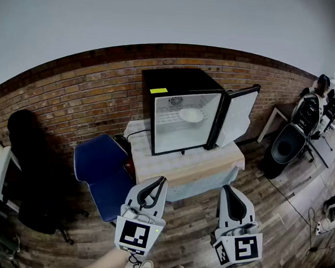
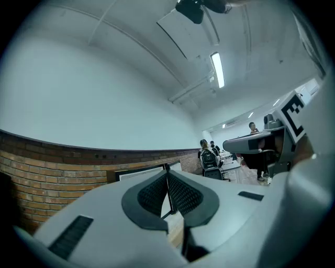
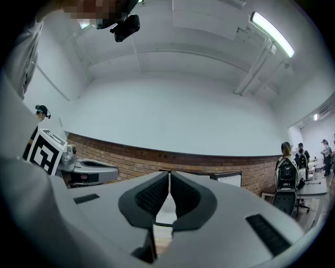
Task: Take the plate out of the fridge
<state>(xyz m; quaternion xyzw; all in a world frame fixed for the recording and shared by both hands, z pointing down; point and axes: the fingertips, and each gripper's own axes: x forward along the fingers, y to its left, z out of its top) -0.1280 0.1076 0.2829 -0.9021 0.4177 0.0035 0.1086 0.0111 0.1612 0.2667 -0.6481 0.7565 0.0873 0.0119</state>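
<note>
A white plate (image 1: 191, 114) lies on the wire shelf inside a small black fridge (image 1: 182, 80). The fridge door (image 1: 236, 115) stands swung open to the right. The fridge sits on a table under a pale cloth (image 1: 182, 165). Both grippers hang well in front of the table, near the bottom of the head view. My left gripper (image 1: 160, 184) is shut with nothing in it, its jaws pressed together in the left gripper view (image 2: 167, 180). My right gripper (image 1: 227, 191) is also shut and empty, seen again in the right gripper view (image 3: 169, 180).
A blue chair (image 1: 103, 169) stands left of the table. A dark office chair (image 1: 27, 167) is further left. At the right are a black swivel chair (image 1: 285, 146), a desk and seated people (image 1: 320, 89). A brick wall (image 1: 73, 102) runs behind. The floor is wood planks.
</note>
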